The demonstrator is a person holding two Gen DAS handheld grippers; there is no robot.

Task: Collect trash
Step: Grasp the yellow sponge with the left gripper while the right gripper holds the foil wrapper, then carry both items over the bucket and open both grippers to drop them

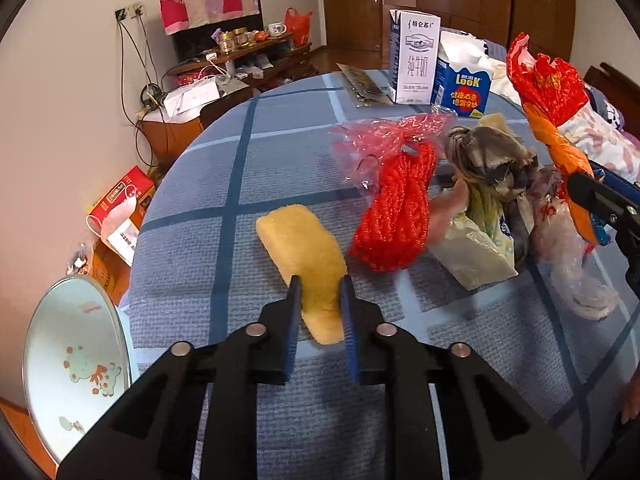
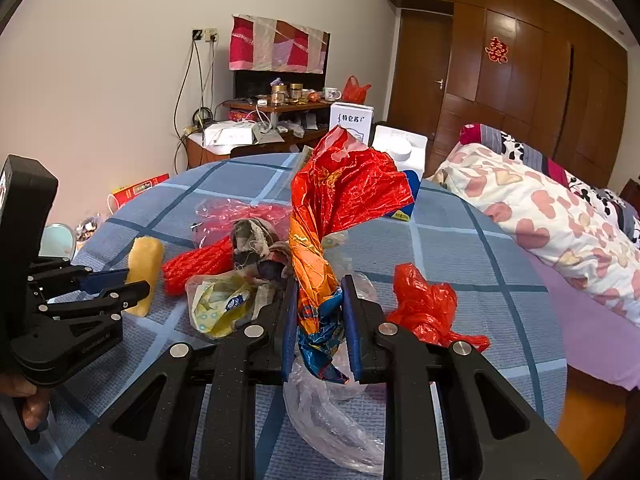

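we judged the collecting to be barely begun: most of the trash lay spread over the blue checked table (image 1: 240,152), and only two pieces were in hand. our left gripper (image 1: 320,292) had its fingers closed against the sides of the yellow sponge (image 1: 304,240), whose near end sat between the jaws while the rest stretched away across the cloth. our right gripper (image 2: 319,296) was clamped on the red and orange foil wrapper (image 2: 344,192), which rose twisted out of the jaws, its blue tail hanging below them. left to gather, as far as we could see, were the red mesh net (image 1: 396,216), the crumpled grey rag (image 1: 488,160), the pale yellow bag (image 1: 472,248), the clear plastic bag (image 2: 332,412) under the right fingers, and a red plastic bag (image 2: 428,304) just beside them. a metal basin (image 1: 72,360) stood off the table's edge to the left; whether it was the bin we could not tell.
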